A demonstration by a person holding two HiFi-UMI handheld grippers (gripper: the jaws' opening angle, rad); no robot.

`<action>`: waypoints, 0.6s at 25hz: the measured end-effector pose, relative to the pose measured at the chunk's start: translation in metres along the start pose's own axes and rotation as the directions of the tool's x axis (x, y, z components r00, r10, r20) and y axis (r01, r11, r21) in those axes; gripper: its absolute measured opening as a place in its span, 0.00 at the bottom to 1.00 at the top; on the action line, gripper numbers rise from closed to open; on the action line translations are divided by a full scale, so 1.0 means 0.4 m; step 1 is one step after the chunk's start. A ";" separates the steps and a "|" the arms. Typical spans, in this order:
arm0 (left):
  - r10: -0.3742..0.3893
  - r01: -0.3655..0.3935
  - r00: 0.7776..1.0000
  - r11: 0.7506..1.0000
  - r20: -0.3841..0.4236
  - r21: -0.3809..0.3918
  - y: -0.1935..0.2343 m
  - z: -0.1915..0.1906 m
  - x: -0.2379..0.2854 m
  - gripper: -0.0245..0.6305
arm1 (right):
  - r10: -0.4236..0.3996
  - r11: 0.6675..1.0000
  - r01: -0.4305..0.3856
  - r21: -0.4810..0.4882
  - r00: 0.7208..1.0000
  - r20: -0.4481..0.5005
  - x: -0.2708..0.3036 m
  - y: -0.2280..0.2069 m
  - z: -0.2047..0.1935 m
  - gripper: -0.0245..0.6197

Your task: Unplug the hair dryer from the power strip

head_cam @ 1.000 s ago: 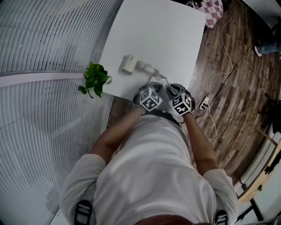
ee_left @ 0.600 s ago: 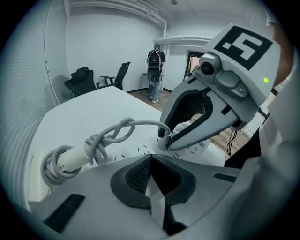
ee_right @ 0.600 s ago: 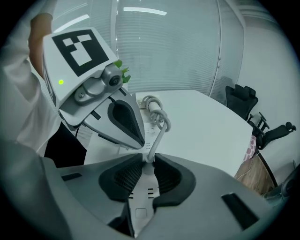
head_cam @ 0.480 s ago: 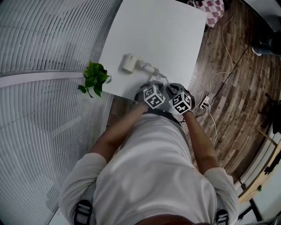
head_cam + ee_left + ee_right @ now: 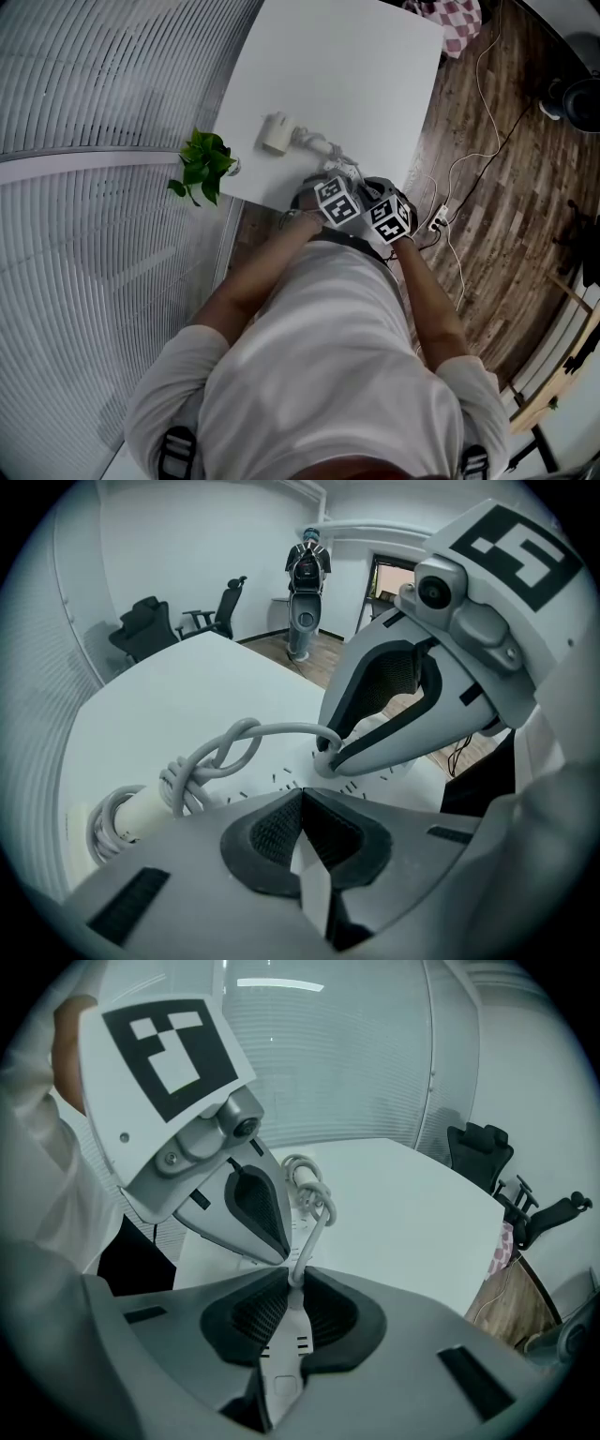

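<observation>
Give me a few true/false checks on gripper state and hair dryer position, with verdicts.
1. The right gripper is shut on the white plug. True.
2. The left gripper is open and empty. False: it is shut on the power strip.
3. The hair dryer lies on the white table. True.
4. The cord runs straight with no loops. False: it is looped and knotted near the hair dryer.
</observation>
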State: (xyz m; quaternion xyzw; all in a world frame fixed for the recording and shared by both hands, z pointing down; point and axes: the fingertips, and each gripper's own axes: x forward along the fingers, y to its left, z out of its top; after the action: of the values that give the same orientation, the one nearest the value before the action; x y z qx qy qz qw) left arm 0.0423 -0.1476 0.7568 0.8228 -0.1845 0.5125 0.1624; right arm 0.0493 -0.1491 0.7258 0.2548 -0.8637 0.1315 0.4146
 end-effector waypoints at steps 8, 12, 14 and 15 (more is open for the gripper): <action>-0.007 0.008 0.999 1.000 -0.039 0.022 0.002 -0.006 0.006 0.09 | -0.005 0.999 0.004 0.042 1.000 0.026 -0.001 -0.001 0.004 0.14; -0.005 0.007 0.998 1.000 -0.059 0.030 0.002 -0.008 0.009 0.09 | -0.013 0.999 0.011 0.053 0.999 0.037 -0.003 -0.001 0.005 0.14; -0.010 0.012 0.998 0.999 -0.063 0.030 0.002 -0.007 0.009 0.09 | -0.013 0.998 0.011 0.062 0.999 0.040 -0.005 -0.003 0.004 0.14; -0.012 0.014 0.998 0.999 -0.064 0.031 0.002 -0.006 0.009 0.09 | -0.013 0.998 0.010 0.066 0.999 0.043 -0.005 -0.003 0.005 0.13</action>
State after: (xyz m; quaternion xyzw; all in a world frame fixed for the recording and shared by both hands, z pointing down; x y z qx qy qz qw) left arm 0.0413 -0.1476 0.7611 0.8096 -0.1659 0.5403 0.1584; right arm 0.0499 -0.1503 0.7231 0.2761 -0.8661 0.1518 0.3881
